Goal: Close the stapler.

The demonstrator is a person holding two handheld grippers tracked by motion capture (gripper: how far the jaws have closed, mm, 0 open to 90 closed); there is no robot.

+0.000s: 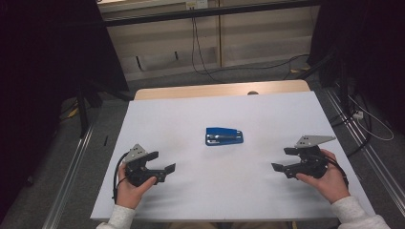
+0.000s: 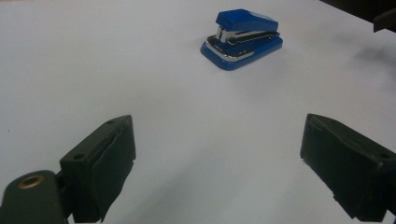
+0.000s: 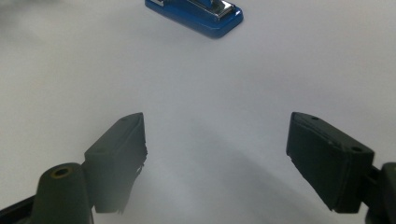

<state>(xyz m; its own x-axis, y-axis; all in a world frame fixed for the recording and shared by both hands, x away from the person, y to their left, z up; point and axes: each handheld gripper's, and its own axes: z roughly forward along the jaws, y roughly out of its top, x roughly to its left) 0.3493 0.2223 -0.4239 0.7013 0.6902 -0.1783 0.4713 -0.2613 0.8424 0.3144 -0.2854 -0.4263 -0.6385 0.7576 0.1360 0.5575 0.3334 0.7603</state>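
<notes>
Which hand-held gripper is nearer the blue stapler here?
Left, narrowly. The left hand-held gripper sits below-left of the blue stapler; the right hand-held gripper sits below-right, slightly farther. Both open, neither touching.

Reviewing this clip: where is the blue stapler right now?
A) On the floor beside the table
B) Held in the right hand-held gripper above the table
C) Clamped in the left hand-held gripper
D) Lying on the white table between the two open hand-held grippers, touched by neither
D: the blue stapler lies on the white table, apart from the open left hand-held gripper and the open right hand-held gripper.
</notes>
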